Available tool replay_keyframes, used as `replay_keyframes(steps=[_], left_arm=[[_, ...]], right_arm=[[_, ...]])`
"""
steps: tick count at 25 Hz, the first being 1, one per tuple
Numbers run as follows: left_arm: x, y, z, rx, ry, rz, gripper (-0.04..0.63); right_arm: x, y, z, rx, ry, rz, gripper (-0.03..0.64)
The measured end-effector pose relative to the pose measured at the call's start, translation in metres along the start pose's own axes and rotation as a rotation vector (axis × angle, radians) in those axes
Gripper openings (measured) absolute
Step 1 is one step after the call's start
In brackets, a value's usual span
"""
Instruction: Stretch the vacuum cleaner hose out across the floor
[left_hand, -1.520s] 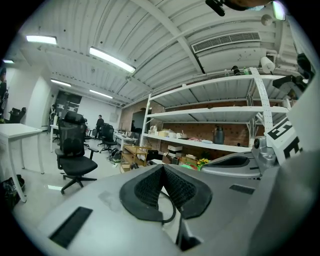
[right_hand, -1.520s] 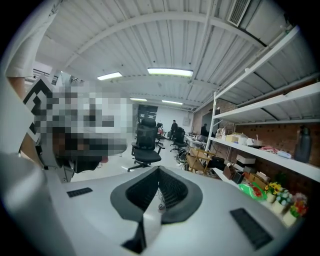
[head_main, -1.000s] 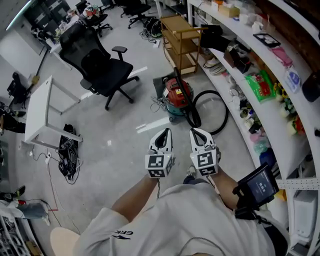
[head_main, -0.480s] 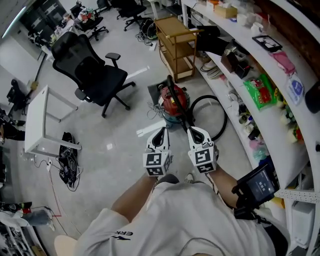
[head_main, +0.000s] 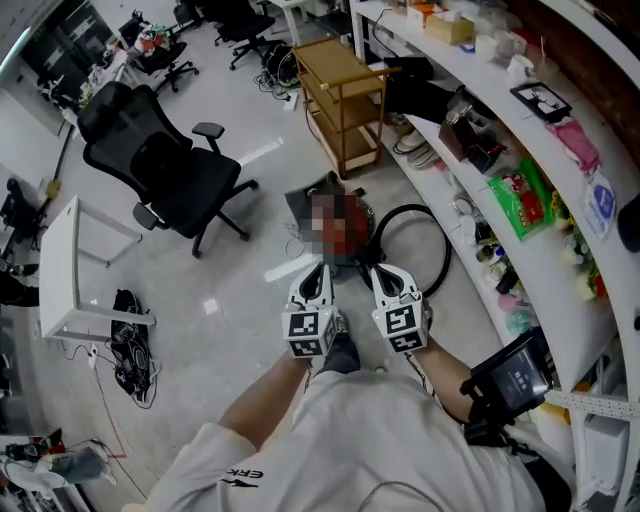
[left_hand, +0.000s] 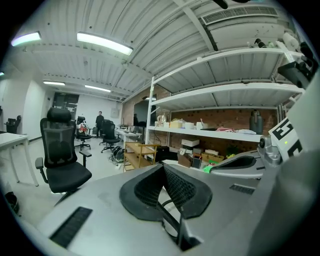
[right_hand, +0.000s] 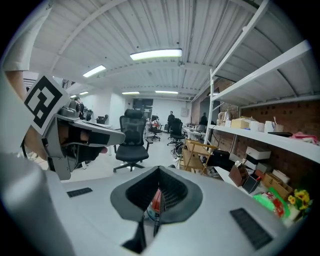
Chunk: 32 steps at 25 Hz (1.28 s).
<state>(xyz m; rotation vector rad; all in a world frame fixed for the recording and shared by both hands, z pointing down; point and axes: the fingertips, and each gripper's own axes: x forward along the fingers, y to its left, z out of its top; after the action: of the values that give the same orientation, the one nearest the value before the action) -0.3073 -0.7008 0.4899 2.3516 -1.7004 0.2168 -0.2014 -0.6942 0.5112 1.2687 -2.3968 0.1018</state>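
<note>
In the head view, a pale, glossy floor (head_main: 235, 290) is seen across a wide workroom. The vacuum cleaner (head_main: 345, 255), partly covered by a mosaic patch, stands on that floor near a long, curved white shelf (head_main: 560, 250) crowded with small goods. Its black hose (head_main: 444, 232) lies coiled in a loop, hemmed in between the cleaner and the foot of the shelf, and has not been stretched out. The left tongs (head_main: 323, 272) and the right tongs (head_main: 383, 275) are held side by side just short of the cleaner, both pointed towards it. A wooden trolley (head_main: 345, 85) stands beyond the cleaner, and a black office chair (head_main: 160, 165) is set to the left. Farther left a white bench (head_main: 60, 260) is seen, with a tangle of cables (head_main: 130, 335) at its foot.

In the left gripper view, the left tongs are seen fully closed, ribbed pads pressed together, with nothing gripped. Beyond them the chair, the trolley and tiered shelving are shown under a ribbed ceiling with strip lights (left_hand: 102, 44). A person (left_hand: 99, 122) stands far off among more chairs. The right tongs fill the right edge.

In the right gripper view, the right tongs are likewise closed and empty. A sliver of the cleaner's red body is glimpsed through the notch below the pads. The left side is taken up by the left tongs and their marker cube (right_hand: 44, 100).
</note>
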Motion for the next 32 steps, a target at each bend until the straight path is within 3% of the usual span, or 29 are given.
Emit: replay_keyframes(steps=[10,18,25,32], left_arm=[[0.099,0.081,0.003,0.001,0.077,-0.063,0.002],[0.167,0.123,-0.015,-0.013,0.156,-0.132,0.002],[0.218,0.133,-0.047,-0.038,0.226,-0.148,0.003],[0.267,0.14,-0.081,-0.081,0.306,-0.12,0.009]], right_arm=[[0.113,-0.028,0.02,0.041,0.081,-0.053,0.002],[0.186,-0.042,0.007,0.093,0.158,-0.066,0.002],[0.242,-0.05,-0.025,0.149,0.225,0.035,0.007],[0.284,-0.056,-0.058,0.179,0.29,0.15,0.068]])
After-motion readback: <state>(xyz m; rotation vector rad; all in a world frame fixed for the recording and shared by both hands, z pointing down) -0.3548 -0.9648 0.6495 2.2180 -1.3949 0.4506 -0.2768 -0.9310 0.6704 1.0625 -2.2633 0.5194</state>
